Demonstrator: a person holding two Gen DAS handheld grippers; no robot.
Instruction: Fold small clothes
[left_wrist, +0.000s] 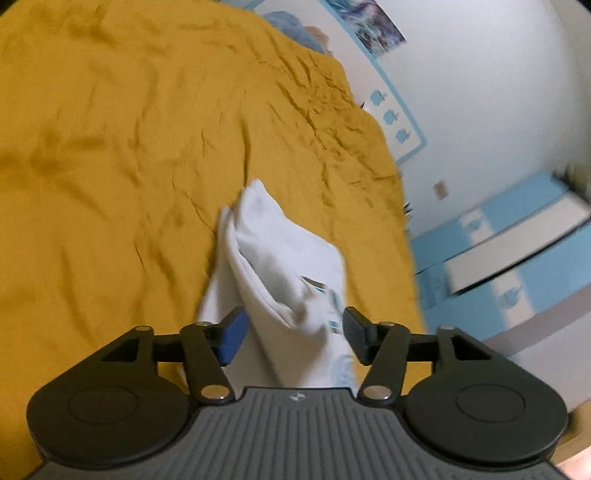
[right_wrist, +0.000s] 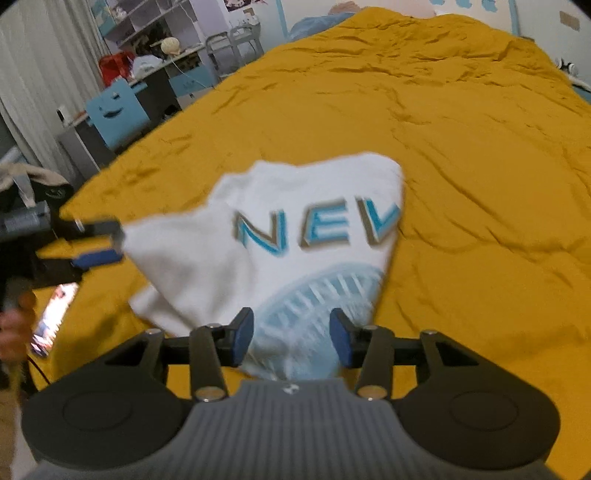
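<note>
A small white T-shirt (right_wrist: 295, 236) with blue lettering and a blue print lies bunched on the mustard-yellow bedspread (right_wrist: 461, 166). My right gripper (right_wrist: 291, 339) stands open, its blue pads on either side of the shirt's near hem. My left gripper (left_wrist: 293, 336) is open too, and the folded white cloth (left_wrist: 280, 266) runs between its fingers. In the right wrist view the left gripper (right_wrist: 110, 242) sits at the shirt's left corner, jaws slightly apart around the cloth edge.
A white wall with blue trim (left_wrist: 480, 92) borders the bed (left_wrist: 110, 147) on one side. A blue chair (right_wrist: 116, 110), a cluttered desk (right_wrist: 159, 70) and shelves stand beyond the bed's far left. A lit phone (right_wrist: 51, 317) lies near the left edge.
</note>
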